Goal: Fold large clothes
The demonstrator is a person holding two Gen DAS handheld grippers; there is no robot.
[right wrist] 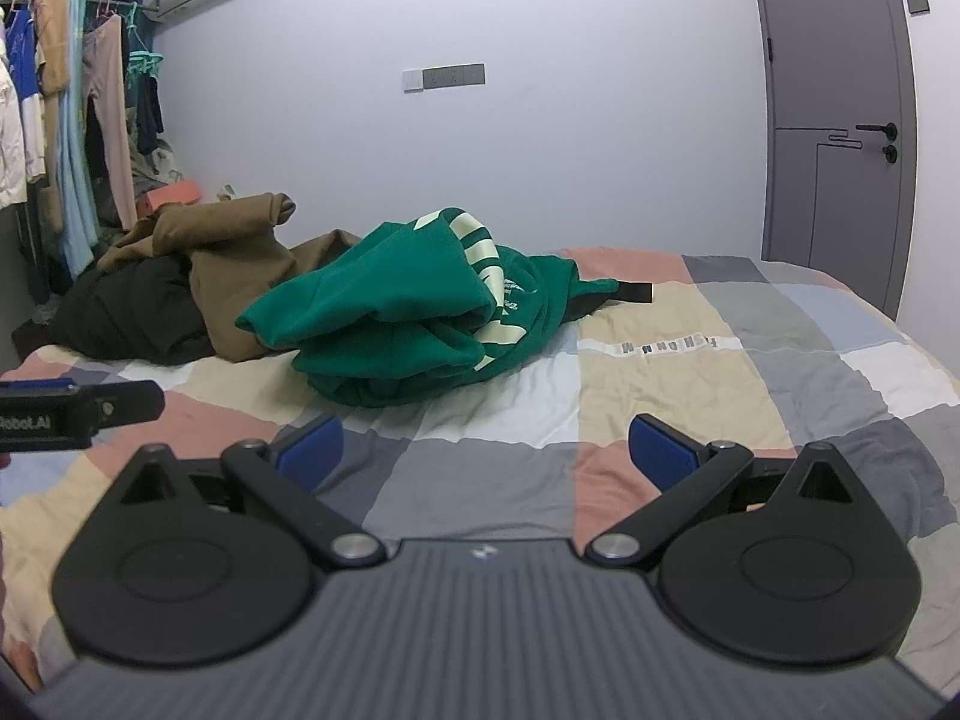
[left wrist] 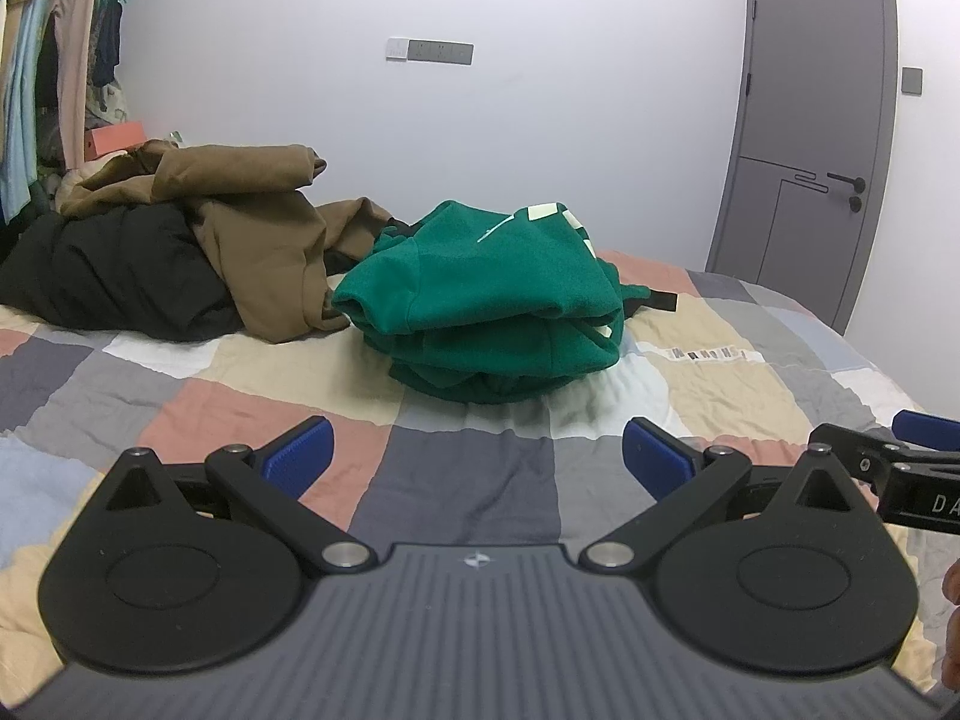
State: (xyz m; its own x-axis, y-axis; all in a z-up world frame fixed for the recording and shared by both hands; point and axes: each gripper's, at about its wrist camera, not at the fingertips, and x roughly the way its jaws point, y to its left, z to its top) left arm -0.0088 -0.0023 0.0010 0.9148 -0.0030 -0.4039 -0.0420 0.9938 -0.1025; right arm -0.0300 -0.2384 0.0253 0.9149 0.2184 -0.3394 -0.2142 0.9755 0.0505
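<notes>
A green sweatshirt (left wrist: 480, 312) with pale stripes lies bunched in a loose folded heap on the patchwork bedspread (left wrist: 468, 480); the right wrist view shows the same green sweatshirt (right wrist: 408, 324) straight ahead. My left gripper (left wrist: 477, 456) hangs open a short way in front of it, nothing between its blue pads. My right gripper (right wrist: 485, 450) is open too and holds nothing. The right gripper's tip (left wrist: 888, 462) shows at the right edge of the left wrist view. The left gripper's tip (right wrist: 84, 408) shows at the left edge of the right wrist view.
A brown garment (left wrist: 258, 228) lies over a black one (left wrist: 114, 276) at the back left of the bed. Clothes hang on a rack (right wrist: 66, 138) at far left. A grey door (left wrist: 810, 120) stands at right behind the bed. A black strap (right wrist: 630, 293) pokes out beyond the sweatshirt.
</notes>
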